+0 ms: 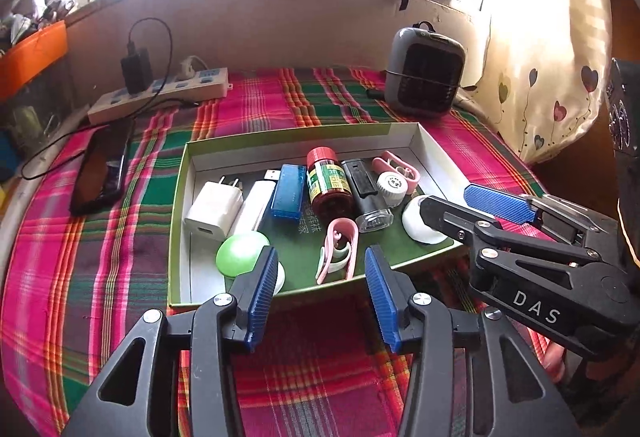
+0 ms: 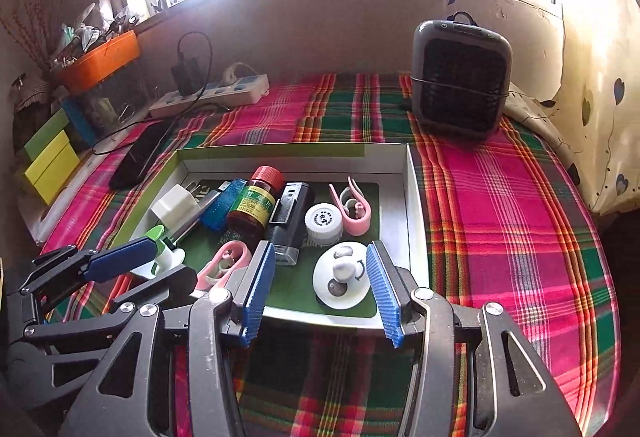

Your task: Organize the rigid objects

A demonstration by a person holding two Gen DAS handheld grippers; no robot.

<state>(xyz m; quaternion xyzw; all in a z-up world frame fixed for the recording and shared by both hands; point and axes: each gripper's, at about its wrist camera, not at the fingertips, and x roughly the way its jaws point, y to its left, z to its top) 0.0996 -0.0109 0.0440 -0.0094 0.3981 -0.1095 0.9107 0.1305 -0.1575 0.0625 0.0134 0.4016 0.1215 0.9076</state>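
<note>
Both grippers hover at the near edge of the shallow cardboard tray [image 1: 178, 197], jaws spread wide and holding nothing. The left gripper [image 1: 322, 291] has a pink clip [image 1: 339, 249] straight ahead between its fingers and a green dome [image 1: 242, 251] just off its left finger. The right gripper [image 2: 320, 291] frames a white round suction hook [image 2: 343, 279], with the black lighter [image 2: 289, 221] and red-capped pill bottle [image 2: 256, 203] just beyond. Everything's packed tight, so I'd guess a finger coming down could nudge the neighbours, roll that bottle, or catch the tray wall and drag the whole light tray across the plaid cloth [image 2: 500, 197].
</note>
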